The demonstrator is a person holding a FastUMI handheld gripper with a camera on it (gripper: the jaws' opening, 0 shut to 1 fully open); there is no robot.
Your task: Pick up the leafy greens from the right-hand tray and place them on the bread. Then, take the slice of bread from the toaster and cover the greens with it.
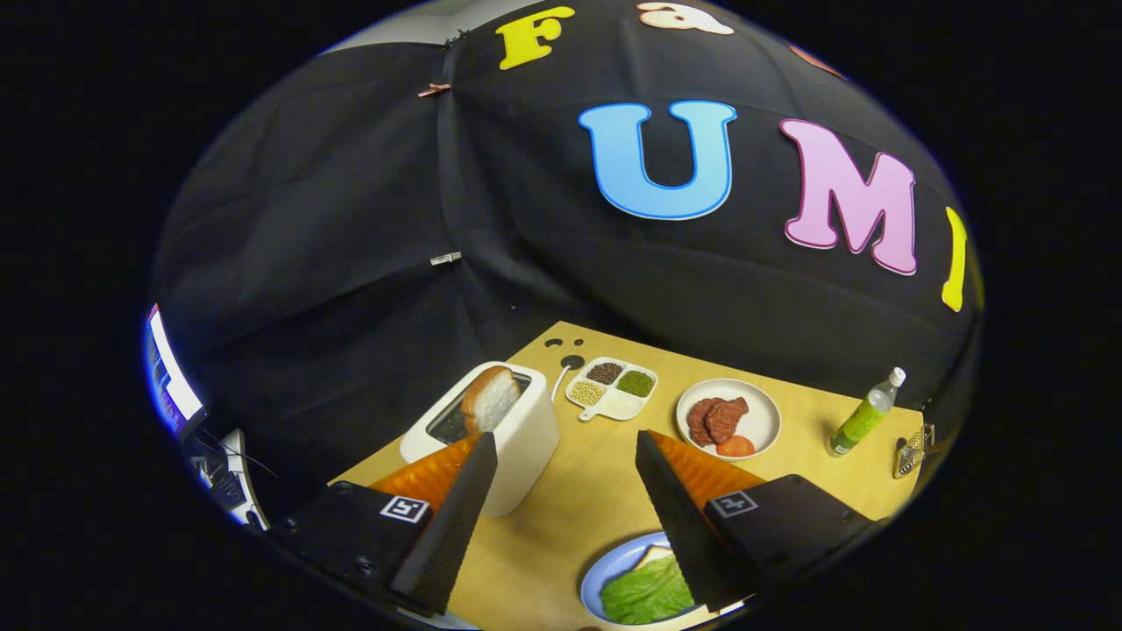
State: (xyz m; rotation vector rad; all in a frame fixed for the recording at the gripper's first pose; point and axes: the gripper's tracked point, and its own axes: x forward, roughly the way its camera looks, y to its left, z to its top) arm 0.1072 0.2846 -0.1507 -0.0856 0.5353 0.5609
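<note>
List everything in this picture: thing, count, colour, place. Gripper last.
table: one, light wood, under everything.
toaster: one, white, just beyond the left finger.
slice of bread: one, pale with a brown crust, upright in the toaster slot.
divided dish: one, white, holding brown, green and yellowish grains, beyond the toaster.
white plate: one, with reddish-brown slices and a red piece, beyond the right finger.
bottle: one, green with a white cap, beside the white plate.
blue plate: one, between the fingers.
leafy greens: one, green, on bread on the blue plate.
hand-held gripper: one, black and orange, open.

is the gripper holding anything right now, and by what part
Nothing is held: the hand-held gripper is open, bare table between its fingers, the leafy greens already on the blue plate.
</note>
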